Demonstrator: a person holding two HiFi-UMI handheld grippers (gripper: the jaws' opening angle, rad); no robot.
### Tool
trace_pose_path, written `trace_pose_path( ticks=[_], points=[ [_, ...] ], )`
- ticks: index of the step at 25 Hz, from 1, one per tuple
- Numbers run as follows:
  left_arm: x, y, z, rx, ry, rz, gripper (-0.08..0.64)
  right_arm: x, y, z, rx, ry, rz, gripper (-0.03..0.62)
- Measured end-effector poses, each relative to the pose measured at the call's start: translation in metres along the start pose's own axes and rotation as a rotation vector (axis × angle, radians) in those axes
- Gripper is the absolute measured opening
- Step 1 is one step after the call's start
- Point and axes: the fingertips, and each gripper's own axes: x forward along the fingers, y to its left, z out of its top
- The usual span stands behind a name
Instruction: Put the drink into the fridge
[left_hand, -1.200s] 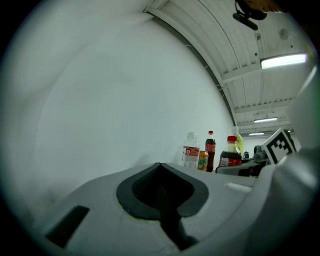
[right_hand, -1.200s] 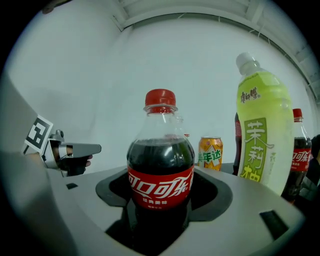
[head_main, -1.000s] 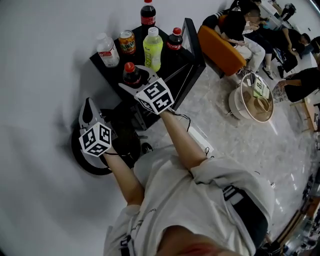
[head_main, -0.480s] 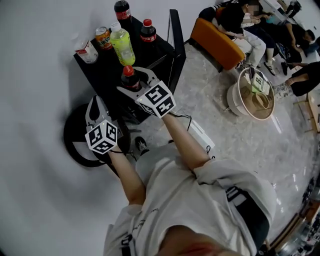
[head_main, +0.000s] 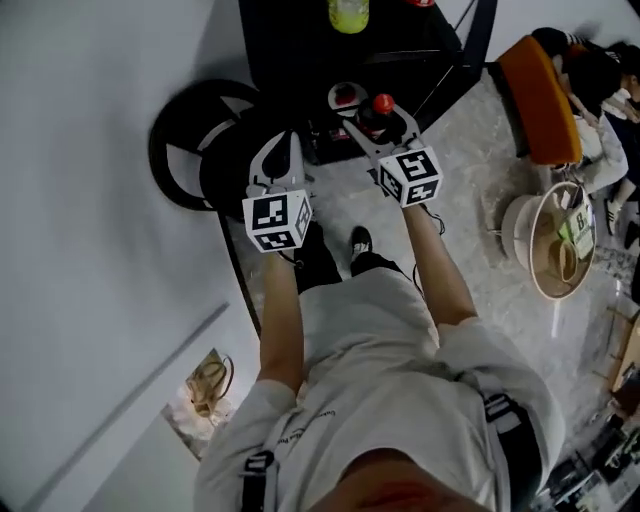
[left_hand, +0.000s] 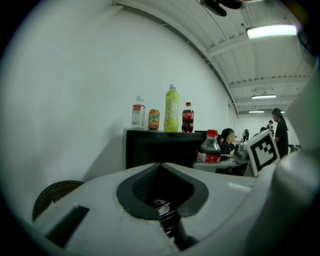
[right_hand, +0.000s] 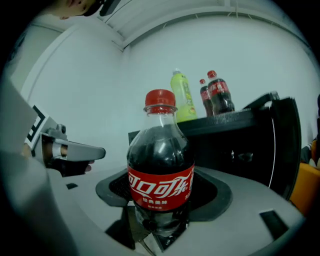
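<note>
My right gripper (head_main: 378, 120) is shut on a cola bottle (head_main: 381, 106) with a red cap and red label (right_hand: 160, 186), held upright in front of the black fridge (head_main: 300, 45). The bottle sits between the dark pads (right_hand: 212, 192). My left gripper (head_main: 275, 160) is to the left of it, jaws shut with nothing between them (left_hand: 162, 200). From the left gripper view the held cola bottle (left_hand: 210, 148) shows at right. On the fridge top (left_hand: 160, 134) stand a water bottle (left_hand: 138, 111), an orange can (left_hand: 153, 120), a yellow-green bottle (left_hand: 172, 108) and another cola bottle (left_hand: 187, 118).
A black round object (head_main: 190, 140) lies on the floor left of the fridge, against the white wall. An orange sofa (head_main: 535, 95) with seated people and a round white basket (head_main: 550, 245) are at the right. A bag (head_main: 205, 385) lies at the lower left.
The right gripper has carried the cola bottle off the fridge top and down in front of the fridge. The left gripper has moved along beside it. The head view has swung lower.
</note>
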Motion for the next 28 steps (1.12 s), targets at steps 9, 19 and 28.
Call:
trace_pose_path(
  ticks=[9,19,28],
  points=[
    [0.014,0.006,-0.065,0.036,0.076,-0.007,0.009,0.111,-0.023,-0.124,0.055,0.063,0.058,0.287],
    [0.004,-0.02,-0.084,0.015,0.049,-0.048,0.009,0.228,-0.041,-0.183,0.051,0.117,-0.04,0.287],
    [0.004,-0.035,-0.105,0.037,0.062,-0.067,0.009,0.255,-0.042,-0.193,-0.01,0.109,-0.114,0.287]
  ],
)
